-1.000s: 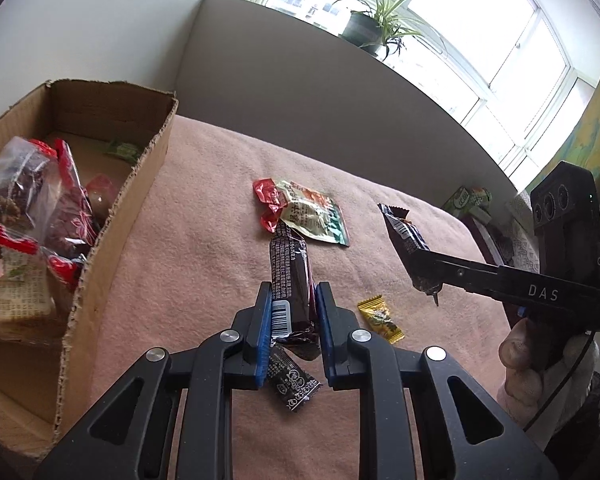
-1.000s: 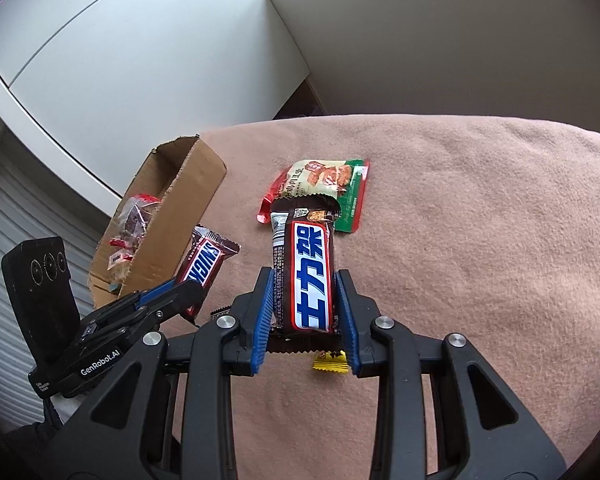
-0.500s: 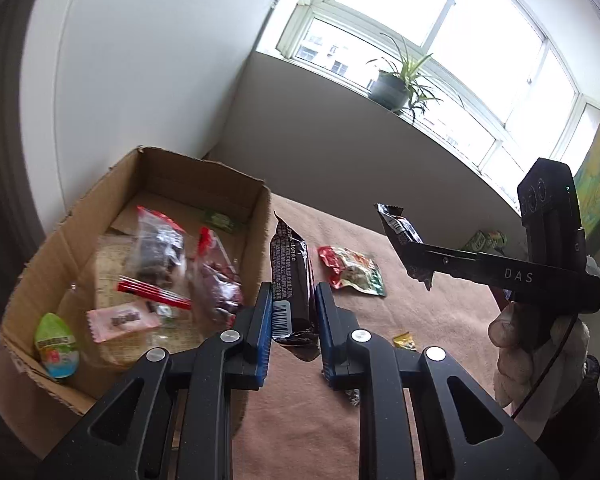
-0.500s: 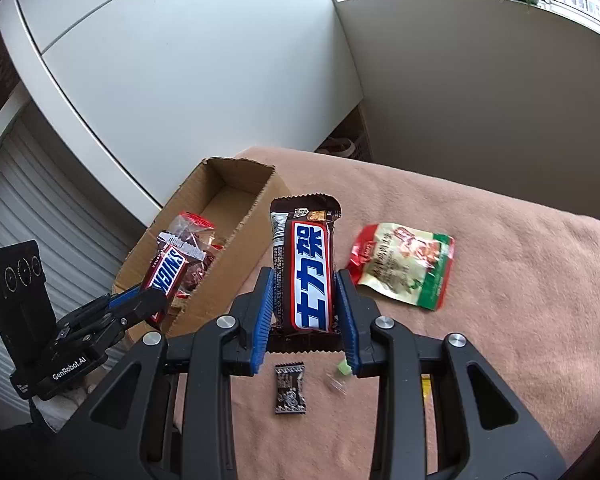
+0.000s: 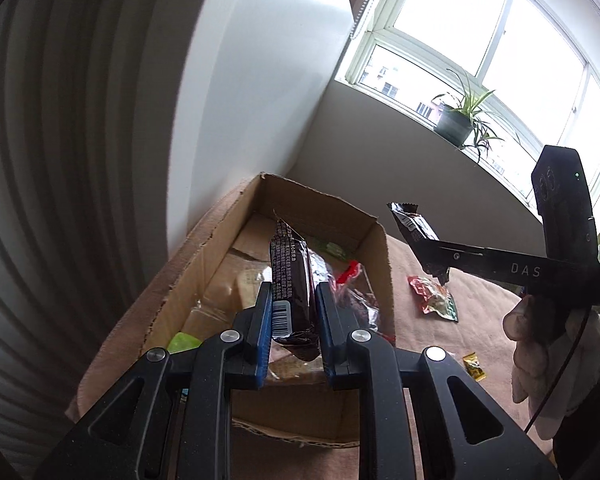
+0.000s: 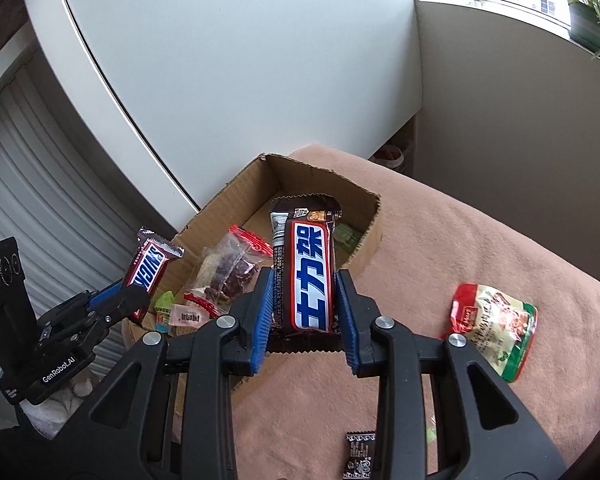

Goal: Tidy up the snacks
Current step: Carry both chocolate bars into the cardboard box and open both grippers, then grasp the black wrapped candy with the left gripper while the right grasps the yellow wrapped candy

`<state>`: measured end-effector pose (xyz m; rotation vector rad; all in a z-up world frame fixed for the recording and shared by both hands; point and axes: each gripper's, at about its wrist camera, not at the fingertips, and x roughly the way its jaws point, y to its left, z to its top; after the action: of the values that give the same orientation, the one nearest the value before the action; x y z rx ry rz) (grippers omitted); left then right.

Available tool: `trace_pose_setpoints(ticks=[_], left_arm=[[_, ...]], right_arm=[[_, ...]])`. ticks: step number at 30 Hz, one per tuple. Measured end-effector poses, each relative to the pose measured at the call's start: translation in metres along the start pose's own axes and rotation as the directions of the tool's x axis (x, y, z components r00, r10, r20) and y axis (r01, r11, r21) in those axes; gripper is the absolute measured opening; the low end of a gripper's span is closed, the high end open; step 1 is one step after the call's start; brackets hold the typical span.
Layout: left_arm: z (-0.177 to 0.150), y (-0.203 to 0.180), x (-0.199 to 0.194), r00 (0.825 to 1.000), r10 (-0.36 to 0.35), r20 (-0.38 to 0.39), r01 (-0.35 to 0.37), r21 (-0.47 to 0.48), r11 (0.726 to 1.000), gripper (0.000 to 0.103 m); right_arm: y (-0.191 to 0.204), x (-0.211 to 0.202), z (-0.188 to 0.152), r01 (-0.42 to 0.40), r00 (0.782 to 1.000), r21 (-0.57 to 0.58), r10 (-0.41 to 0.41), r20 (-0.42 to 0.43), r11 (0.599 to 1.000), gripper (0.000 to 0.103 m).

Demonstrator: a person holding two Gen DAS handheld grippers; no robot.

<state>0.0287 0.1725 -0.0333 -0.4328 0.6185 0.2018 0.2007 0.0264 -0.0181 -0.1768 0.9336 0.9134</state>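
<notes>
My left gripper (image 5: 292,312) is shut on a Snickers bar (image 5: 290,276) and holds it above the open cardboard box (image 5: 204,256); it also shows in the right wrist view (image 6: 130,300) with that bar (image 6: 148,268). My right gripper (image 6: 302,308) is shut on a second Snickers bar with Chinese lettering (image 6: 306,268), held above the box's near right wall (image 6: 366,248). In the left wrist view the right gripper (image 5: 436,260) holds its bar (image 5: 414,226) to the right of the box. The box holds several wrapped snacks (image 6: 224,272).
On the pink blanket (image 6: 480,248) lie a red-green snack pouch (image 6: 496,332), a small black candy (image 6: 358,456) and a small yellow candy (image 5: 474,366). White wall and shutter stand behind the box. A potted plant (image 5: 456,124) sits on the windowsill.
Both grippers have lifted their bars from the blanket and carried them left toward the box. The left gripper's bar is now above the box interior.
</notes>
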Motion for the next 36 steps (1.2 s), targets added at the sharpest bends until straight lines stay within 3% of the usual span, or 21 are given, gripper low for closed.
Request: trace_pose_setpoints(ticks=[5,6,7,8,9,24,31,36], left_arm=[[0.000,0.011,0.002,1.000,0.002,-0.003,-0.002,-0.035,0.999,0.020],[0.001,0.011,0.003,1.000,0.004,-0.009,-0.004,-0.040,0.999,0.028],[0.000,0.009,0.004,1.000,0.006,-0.014,-0.006,-0.040,0.999,0.033],[0.000,0.009,0.003,1.000,0.007,-0.012,-0.007,-0.038,0.999,0.040],[0.000,0.009,0.002,1.000,0.006,-0.009,-0.007,-0.035,0.999,0.040],[-0.002,-0.019,-0.007,1.000,-0.028,-0.002,0.028,0.007,1.000,0.040],[-0.009,-0.048,-0.006,0.997,-0.079,-0.021,0.080,0.049,0.996,0.041],[-0.027,-0.081,0.001,0.988,-0.133,-0.077,0.140,0.105,0.984,0.040]], right_arm=[[0.016,0.017,0.008,-0.009,1.000,-0.019,0.009,-0.012,1.000,0.032],[0.018,0.019,0.010,-0.007,1.000,-0.016,0.007,-0.010,1.000,0.038],[0.018,0.018,0.010,-0.006,1.000,-0.008,0.006,-0.004,1.000,0.055],[0.019,0.016,0.012,-0.011,1.000,0.001,0.011,0.009,1.000,0.063],[0.019,0.014,0.012,-0.020,1.000,0.010,0.019,0.021,1.000,0.070],[-0.015,-0.031,-0.002,0.038,0.998,0.051,-0.040,0.047,0.998,0.070],[-0.049,-0.058,-0.024,0.094,0.994,0.078,-0.097,0.042,0.993,0.070],[-0.073,-0.068,-0.042,0.130,0.991,0.103,-0.132,0.012,0.986,0.070]])
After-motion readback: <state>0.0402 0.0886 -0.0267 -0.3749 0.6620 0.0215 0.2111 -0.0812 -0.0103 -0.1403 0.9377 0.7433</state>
